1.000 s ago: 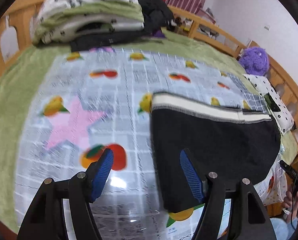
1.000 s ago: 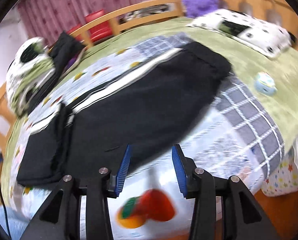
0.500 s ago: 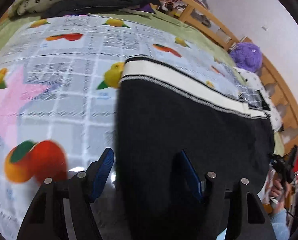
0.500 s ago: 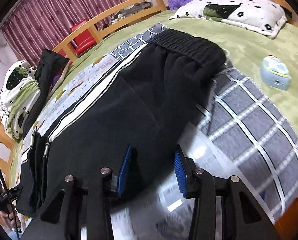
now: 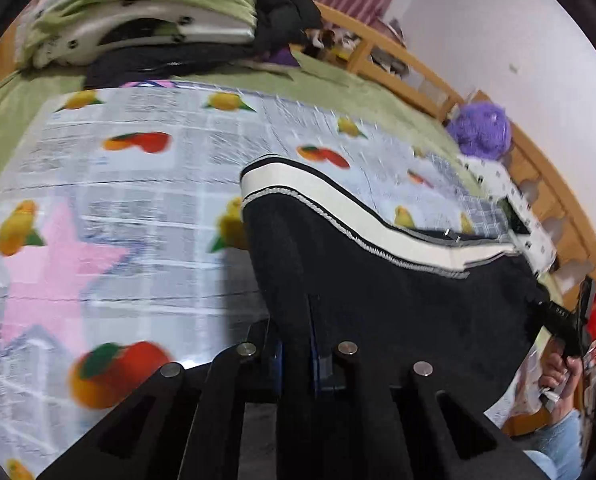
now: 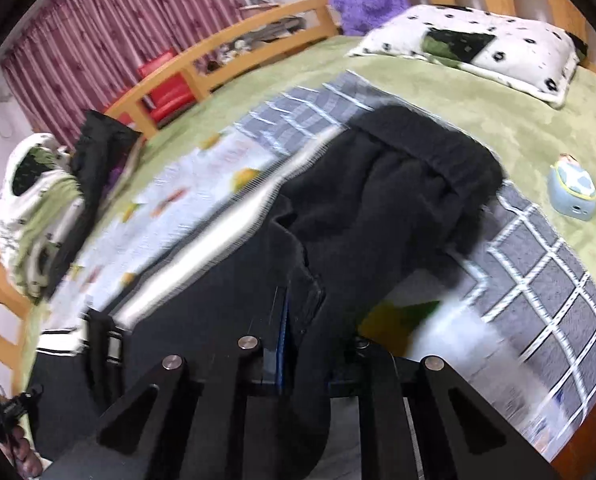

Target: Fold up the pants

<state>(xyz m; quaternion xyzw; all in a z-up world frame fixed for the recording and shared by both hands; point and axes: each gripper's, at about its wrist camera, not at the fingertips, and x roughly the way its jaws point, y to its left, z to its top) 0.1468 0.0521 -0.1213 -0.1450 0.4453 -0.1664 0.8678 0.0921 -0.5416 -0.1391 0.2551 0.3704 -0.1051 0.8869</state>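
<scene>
Pants [image 5: 377, 288] lie lengthwise across the mat [image 5: 110, 208] on the bed [image 6: 457, 92], the white-striped side away from both hands. Left gripper [image 5: 296, 344] has its jaws pinched shut on the near edge at the leg end. Right gripper [image 6: 303, 344] has its jaws closing, black cloth bunched between them near the waistband [image 6: 429, 148]. Both holds sit on the same near edge, so the fold would likely carry it across the long axis toward the stripe.
</scene>
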